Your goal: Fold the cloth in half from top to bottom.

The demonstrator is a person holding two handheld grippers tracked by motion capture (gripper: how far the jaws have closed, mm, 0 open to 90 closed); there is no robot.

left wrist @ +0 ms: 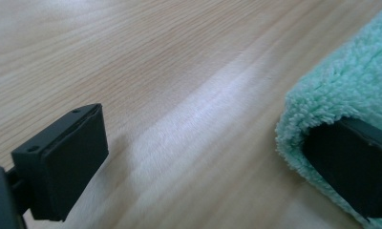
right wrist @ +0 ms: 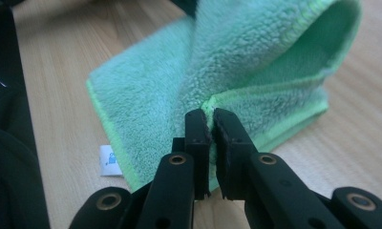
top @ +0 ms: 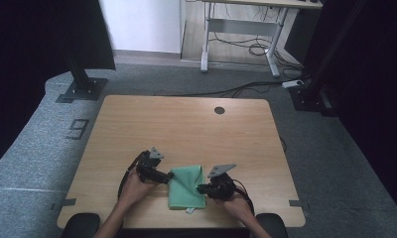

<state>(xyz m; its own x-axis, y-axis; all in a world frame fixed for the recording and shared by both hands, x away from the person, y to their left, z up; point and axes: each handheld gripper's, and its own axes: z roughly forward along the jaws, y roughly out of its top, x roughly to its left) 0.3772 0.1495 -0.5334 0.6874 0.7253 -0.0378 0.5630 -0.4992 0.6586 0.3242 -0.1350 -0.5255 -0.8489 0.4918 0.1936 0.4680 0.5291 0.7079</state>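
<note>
A mint green fleecy cloth (top: 186,191) lies folded near the front edge of the wooden table (top: 186,129). My right gripper (right wrist: 209,117) is shut on a hemmed edge of the cloth (right wrist: 256,52) and holds that part raised, so it curls over the layers below. At the cloth's left side, my left gripper (left wrist: 203,143) stands wide open. One of its fingers (left wrist: 356,171) is tucked into the fold of the cloth (left wrist: 351,81); the other finger (left wrist: 65,162) hovers over bare wood. In the high view the left gripper (top: 167,175) and right gripper (top: 200,189) flank the cloth.
A small white label (right wrist: 110,162) pokes out at the cloth's near edge. The table has a round cable hole (top: 220,110) at the back. A black post base (top: 81,89) stands on the grey carpet to the left, with a desk frame (top: 238,29) and cables behind.
</note>
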